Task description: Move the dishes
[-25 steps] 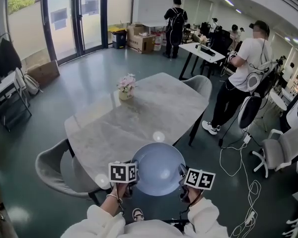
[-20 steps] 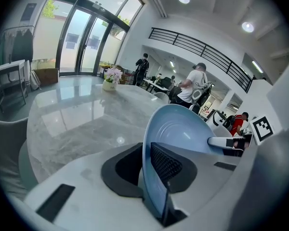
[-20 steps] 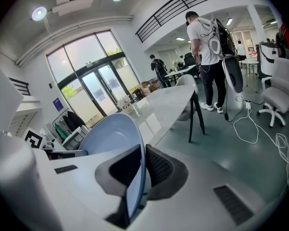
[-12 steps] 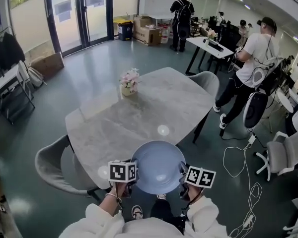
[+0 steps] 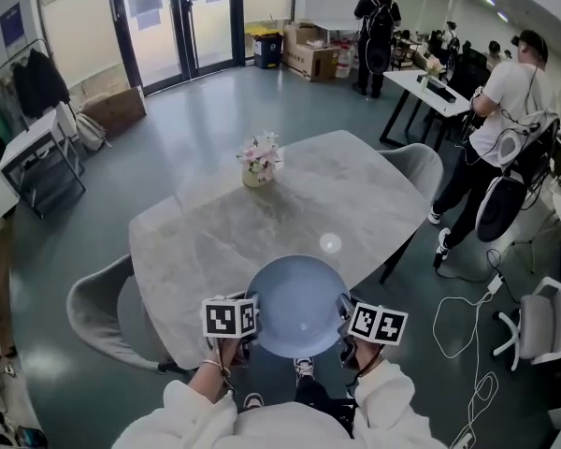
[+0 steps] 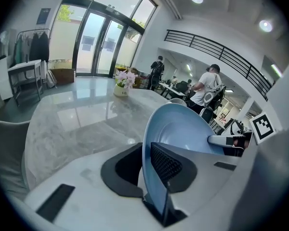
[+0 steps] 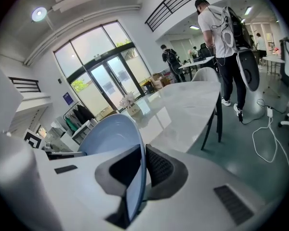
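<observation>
Holding blue dish point(image 5: 297, 305) face-up over tabletop point(image 5: 262, 213) near edge; left tongs point(image 6: 147, 165) clamped on its left rim, right tongs point(image 7: 142, 167) clamped on right rim.

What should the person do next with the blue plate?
Probably carry the blue plate a little forward and lower it onto the table. The left gripper and right gripper each clamp its rim, and it hangs at the table's near edge, with bare marble ahead.
</observation>
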